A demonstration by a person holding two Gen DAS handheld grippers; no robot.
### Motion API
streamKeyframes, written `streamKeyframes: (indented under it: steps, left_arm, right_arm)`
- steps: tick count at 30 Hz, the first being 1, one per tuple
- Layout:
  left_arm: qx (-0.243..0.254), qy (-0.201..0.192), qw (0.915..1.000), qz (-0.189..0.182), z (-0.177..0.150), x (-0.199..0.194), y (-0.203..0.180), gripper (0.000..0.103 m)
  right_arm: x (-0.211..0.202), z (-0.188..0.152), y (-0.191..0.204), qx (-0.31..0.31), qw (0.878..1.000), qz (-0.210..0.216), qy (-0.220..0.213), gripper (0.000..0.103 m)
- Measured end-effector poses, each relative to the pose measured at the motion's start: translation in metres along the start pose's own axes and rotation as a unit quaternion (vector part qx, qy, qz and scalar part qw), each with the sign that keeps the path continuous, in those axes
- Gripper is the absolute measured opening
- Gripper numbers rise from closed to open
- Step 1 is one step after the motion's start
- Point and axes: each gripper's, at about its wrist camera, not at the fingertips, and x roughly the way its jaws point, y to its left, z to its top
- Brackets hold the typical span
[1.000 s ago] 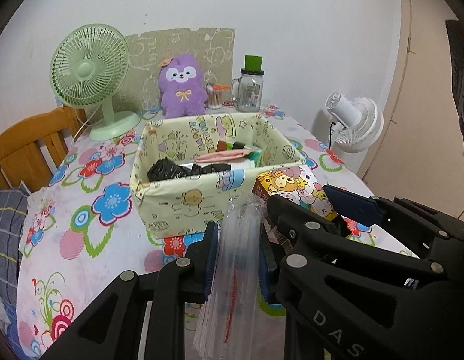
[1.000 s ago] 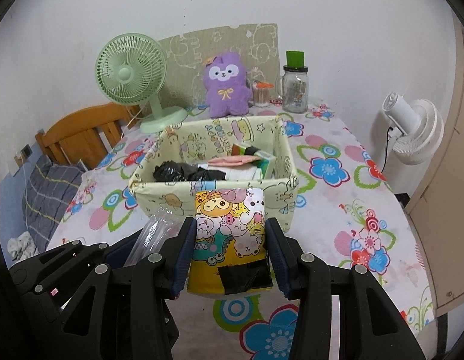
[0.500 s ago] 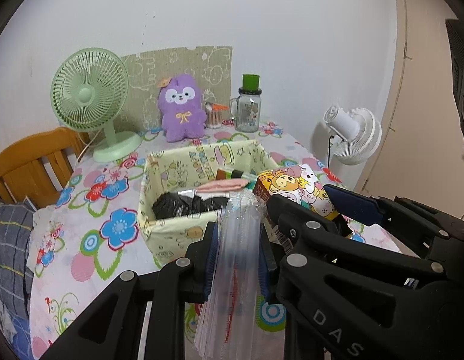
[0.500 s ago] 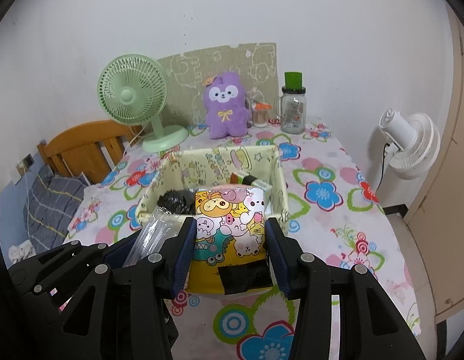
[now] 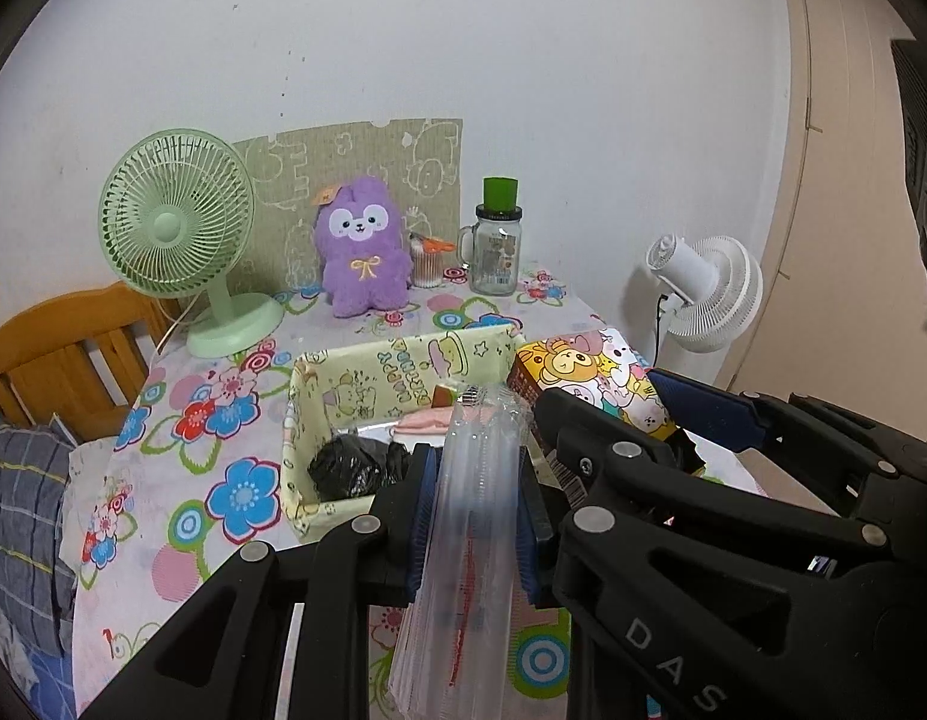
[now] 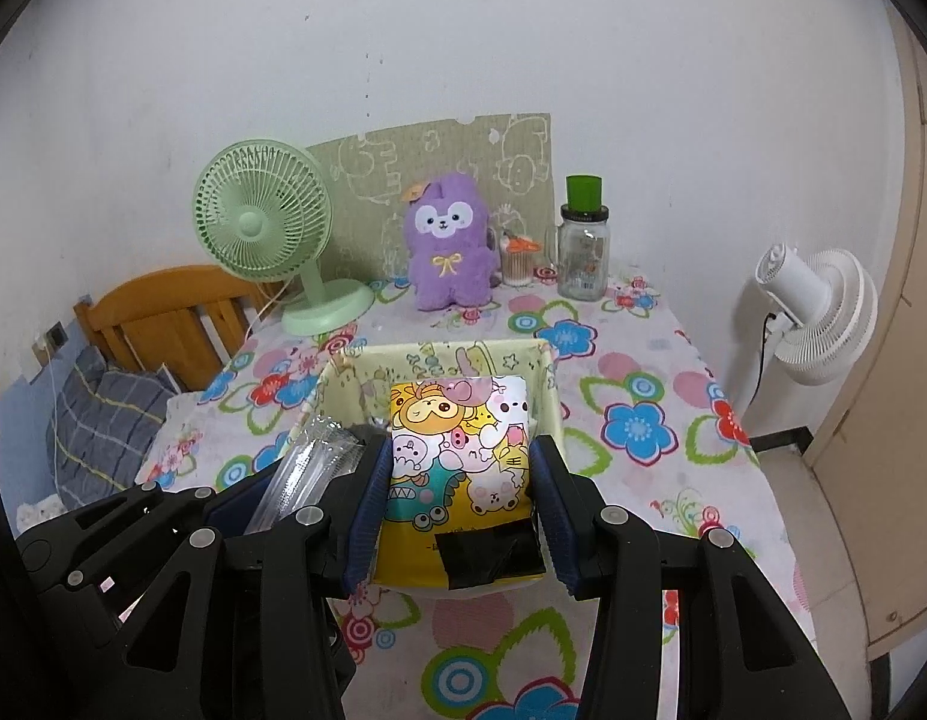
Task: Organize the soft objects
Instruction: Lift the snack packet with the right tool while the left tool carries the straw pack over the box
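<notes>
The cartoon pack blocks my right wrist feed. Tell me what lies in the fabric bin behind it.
Observer: The left wrist view shows a crumpled black bag in the near left of the fabric bin, with a pink item behind it.
Operator: Now check the left gripper's hold.
Observer: The left gripper has its jaws pressed on both sides of the clear plastic pack, which hangs below them.

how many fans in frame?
2. The green desk fan stands at the table's back-left corner, beside the purple plush. The white fan stands off the table's right edge, by the wall. None seems hidden.
</notes>
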Motion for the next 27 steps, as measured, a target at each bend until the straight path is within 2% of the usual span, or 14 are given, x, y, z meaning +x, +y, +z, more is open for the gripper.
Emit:
streamKeyframes:
  steps: [14, 27]
  left_arm:
    - [-0.003, -0.01, 0.9999, -0.006, 0.018, 0.01, 0.006, 0.023]
    - [-0.018, 0.004, 0.9998, -0.006, 0.031, 0.045, 0.019, 0.023]
  right_arm:
    - [0.011, 0.021, 0.0, -0.002, 1.0, -0.004, -0.006, 0.051]
    - [0.048, 0.036, 0.0, 0.0, 1.0, -0.007, 0.009, 0.051]
